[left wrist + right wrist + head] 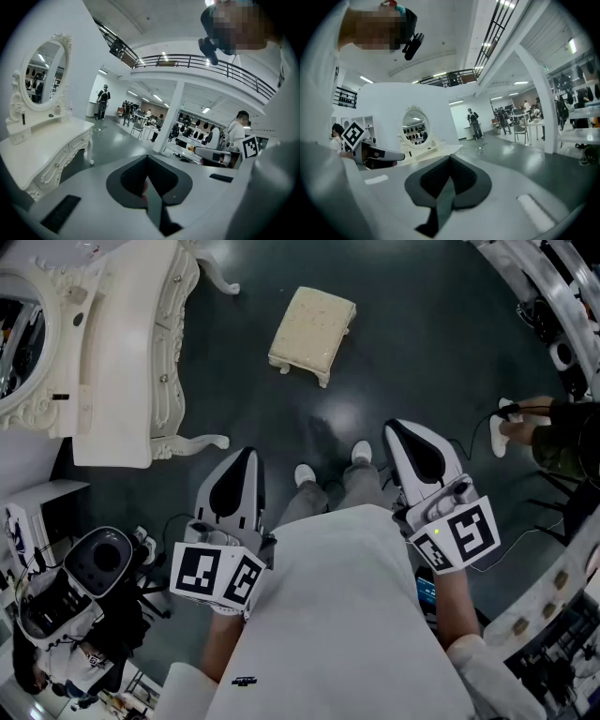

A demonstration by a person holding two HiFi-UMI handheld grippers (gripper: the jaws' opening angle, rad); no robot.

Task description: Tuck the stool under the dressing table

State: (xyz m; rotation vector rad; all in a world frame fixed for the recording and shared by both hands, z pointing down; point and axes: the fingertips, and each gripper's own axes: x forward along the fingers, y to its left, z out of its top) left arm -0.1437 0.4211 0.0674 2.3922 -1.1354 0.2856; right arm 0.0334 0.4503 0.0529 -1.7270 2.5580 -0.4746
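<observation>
1. The person wears a plain white shirt [337, 615] with white sleeves [483, 662].
2. Beyond the shirt's front hem show grey trousers [328, 498] and white shoes [305, 474].
3. Left of the shirt, the left gripper [248, 456] is a smooth white shell with a black teardrop-shaped inset, and its cube [217, 576] carries black-and-white square markers.
4. Right of the shirt, the right gripper [398, 427] has the same white shell and black inset, with its own marker cube [457, 535].

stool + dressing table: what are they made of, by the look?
Stool: cream padded top, matte and faintly dimpled, likely fabric or leatherette. Its curved white legs look like painted wood or resin. Dressing table: smooth white painted finish with carved scrollwork, probably wood or moulded resin; can't tell which.
</observation>
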